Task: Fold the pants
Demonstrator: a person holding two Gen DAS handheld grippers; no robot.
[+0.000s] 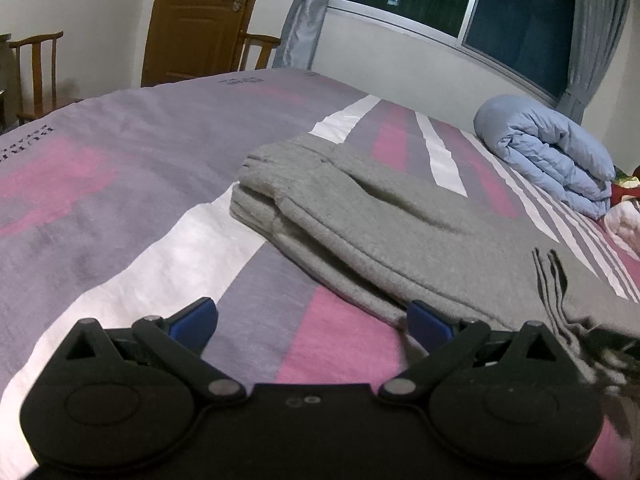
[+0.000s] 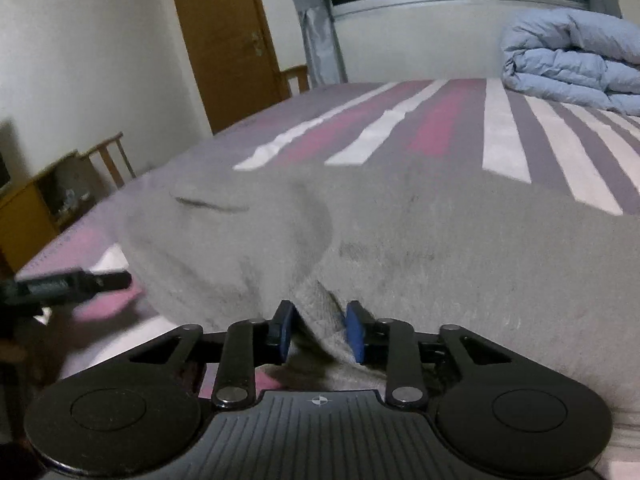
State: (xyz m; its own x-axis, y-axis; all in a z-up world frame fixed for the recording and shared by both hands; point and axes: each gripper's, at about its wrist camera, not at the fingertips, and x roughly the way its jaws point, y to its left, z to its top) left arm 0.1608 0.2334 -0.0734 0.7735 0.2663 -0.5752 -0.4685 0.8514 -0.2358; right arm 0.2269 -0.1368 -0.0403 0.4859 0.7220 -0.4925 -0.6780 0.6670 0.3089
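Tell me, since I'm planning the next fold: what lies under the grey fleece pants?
Under the grey fleece pants lies the striped purple, pink and white bedsheet; anything directly beneath is covered.

Open passage: the striped bed [image 1: 120,208] lies bare and flat across its whole left half as the left wrist view shows it, and a further bare strip runs between the grey pants [image 1: 380,232] and the folded blue duvet [image 1: 560,160] at the far right edge. Obstacles on the bed: the pants, a low mound across the middle with a thicker folded end at far left, and the duvet, a taller stack. Off the bed: wooden chairs [image 1: 36,72], a door [image 1: 200,20] and curtains [image 1: 304,12] against the far wall.
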